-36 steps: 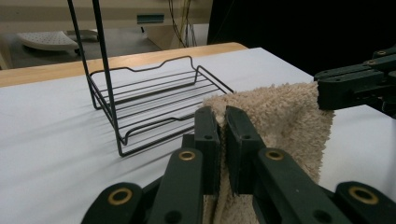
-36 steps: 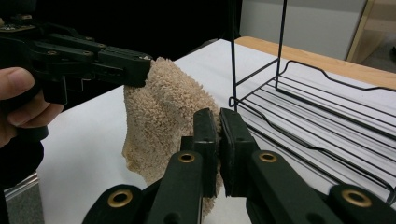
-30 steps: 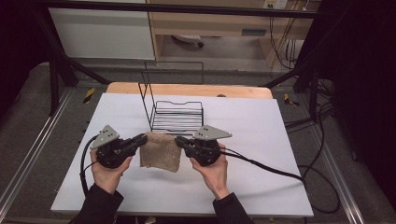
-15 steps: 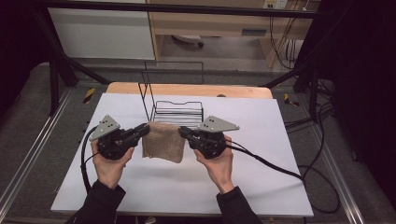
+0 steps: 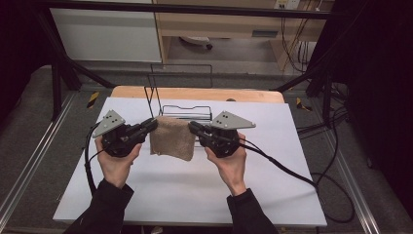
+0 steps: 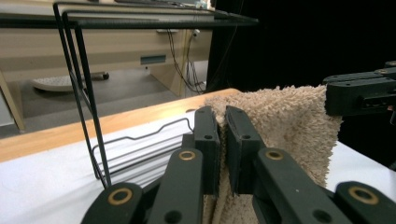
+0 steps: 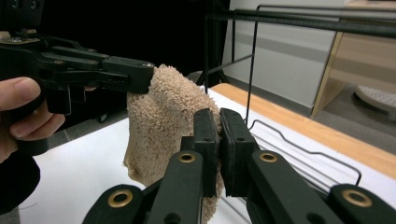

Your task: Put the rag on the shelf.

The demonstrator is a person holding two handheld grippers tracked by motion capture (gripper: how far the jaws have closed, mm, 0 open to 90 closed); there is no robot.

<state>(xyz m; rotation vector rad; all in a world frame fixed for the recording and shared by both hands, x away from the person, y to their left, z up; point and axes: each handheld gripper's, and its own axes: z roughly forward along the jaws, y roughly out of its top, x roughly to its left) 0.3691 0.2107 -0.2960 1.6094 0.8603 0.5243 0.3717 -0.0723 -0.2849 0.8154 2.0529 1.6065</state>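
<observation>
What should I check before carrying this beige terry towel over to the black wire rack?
1. Left claw shut on a top corner of the beige terry towel: ok.
2. Right claw shut on the other top corner: ok.
3. Towel hangs off the white table: ok.
4. Top edge taut between claws: ok.
5. Black wire rack unobstructed behind: ok.
6. Towel's lower edge above the rack's top bar: cannot tell.

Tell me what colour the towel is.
The towel is light brown; the right gripper view shows it best.

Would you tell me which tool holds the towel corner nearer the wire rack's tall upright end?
The left tool: its corner of the towel hangs beside the wire rack's upright end.
</observation>
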